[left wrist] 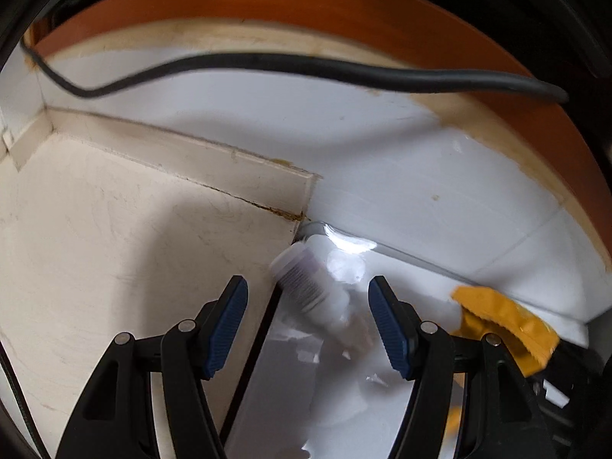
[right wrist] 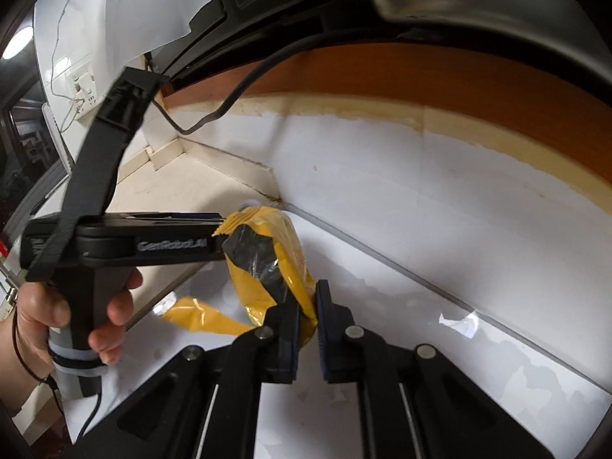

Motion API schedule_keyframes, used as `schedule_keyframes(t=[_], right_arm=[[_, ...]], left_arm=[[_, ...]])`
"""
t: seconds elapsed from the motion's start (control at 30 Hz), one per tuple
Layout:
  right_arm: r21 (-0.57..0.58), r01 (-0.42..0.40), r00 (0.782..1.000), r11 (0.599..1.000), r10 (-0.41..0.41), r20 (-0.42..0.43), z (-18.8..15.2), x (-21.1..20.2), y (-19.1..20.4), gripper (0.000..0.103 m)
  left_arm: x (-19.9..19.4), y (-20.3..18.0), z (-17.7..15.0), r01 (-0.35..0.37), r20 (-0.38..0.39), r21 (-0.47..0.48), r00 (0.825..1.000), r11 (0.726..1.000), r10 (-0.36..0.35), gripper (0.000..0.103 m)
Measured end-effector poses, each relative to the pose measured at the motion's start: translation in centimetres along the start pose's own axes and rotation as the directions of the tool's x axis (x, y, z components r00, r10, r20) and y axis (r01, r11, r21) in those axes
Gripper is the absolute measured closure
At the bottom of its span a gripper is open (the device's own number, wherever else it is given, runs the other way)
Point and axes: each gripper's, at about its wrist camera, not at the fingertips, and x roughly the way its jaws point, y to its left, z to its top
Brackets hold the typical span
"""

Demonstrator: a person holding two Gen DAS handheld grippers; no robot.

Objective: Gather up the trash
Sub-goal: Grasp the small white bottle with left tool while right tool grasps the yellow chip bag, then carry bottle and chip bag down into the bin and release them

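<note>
A small white bottle with a purple label (left wrist: 311, 290) is blurred between and just ahead of my left gripper's (left wrist: 308, 323) open blue pads, above the white glossy tabletop (left wrist: 344, 413). It is not gripped. My right gripper (right wrist: 307, 308) is shut on a yellow and black plastic bag (right wrist: 267, 264), holding it up beside the left gripper. The bag's yellow edge (left wrist: 505, 325) shows at the right of the left wrist view. The left gripper's body (right wrist: 126, 243) and the hand on its handle show in the right wrist view.
The white table's edge (left wrist: 264, 329) runs beside a beige floor (left wrist: 114, 248) and skirting. A white wall (left wrist: 344, 145) stands behind. A black cable (left wrist: 306, 67) hangs across it. An orange-brown panel (right wrist: 420, 76) lies above. A wall socket (right wrist: 82, 88) is at far left.
</note>
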Motion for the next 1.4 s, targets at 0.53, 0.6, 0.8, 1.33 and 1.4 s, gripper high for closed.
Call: schedule_keyframes(t=[0.53,0.6,0.8,1.33,1.4], right_arm=[[0.015,-0.005,1.000,1.000,0.005,-0.023,-1.1,-0.3,0.7,0.096],[0.009,-0.005,1.000,1.000,0.005,-0.027,-1.4,-0.7,0.8,0.096],[0.034,-0.006,0.999,0.999,0.008,-0.037,-1.8,-1.5,0.9,0.096],[0.062,-0.079,0.996,0.995,0.081,-0.022,-5.9,-9.5,4.7,0.096],[0.059,-0.096,0.995,0.994,0.097,-0.017,-6.7,-10.9,5.9,0.096]], left_arm=[[-1.7,-1.7,-3.5,-0.004,0.004,0.071,1.000,0.997,0.004,0.079],[-1.8,-1.6,-3.8,-0.002,-0.025,0.075,1.000,0.997,0.003,0.079],[-2.1,-1.7,-5.0,-0.014,-0.047,0.131,0.999,0.991,0.021,0.079],[-12.2,-0.9,-11.2,-0.018,0.061,0.179,0.998,0.984,0.008,0.081],[-13.8,-0.5,-12.9,-0.022,0.069,0.181,0.998,0.983,0.010,0.081]])
